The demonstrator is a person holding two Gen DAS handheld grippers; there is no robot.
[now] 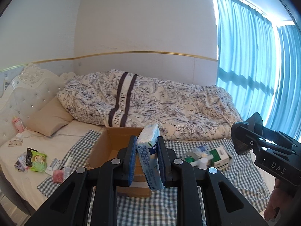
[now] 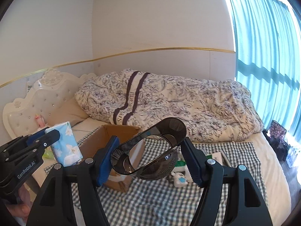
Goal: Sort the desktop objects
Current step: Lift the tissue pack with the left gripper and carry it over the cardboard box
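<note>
One cardboard box (image 1: 120,146), one tissue pack (image 1: 150,154), one dark cup (image 2: 150,148), two tongs (image 1: 145,162).

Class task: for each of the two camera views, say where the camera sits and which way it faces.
Left wrist: sits on the left tool, facing its tissue pack, the cardboard box and the bed; a hand shows.
Right wrist: sits on the right tool, facing its dark plastic container.
Shared: box, floral duvet, each other's tool.

Cardboard box (image 1: 112,146) sitting on the checked cloth (image 1: 188,203), open side up, duvet (image 1: 150,101) heaped right behind it. Bottles and a carton (image 1: 220,157) just right of the box. Packets (image 1: 37,159) scattered off to the left, pillow (image 1: 49,120) behind those by the headboard (image 1: 20,98).
</note>
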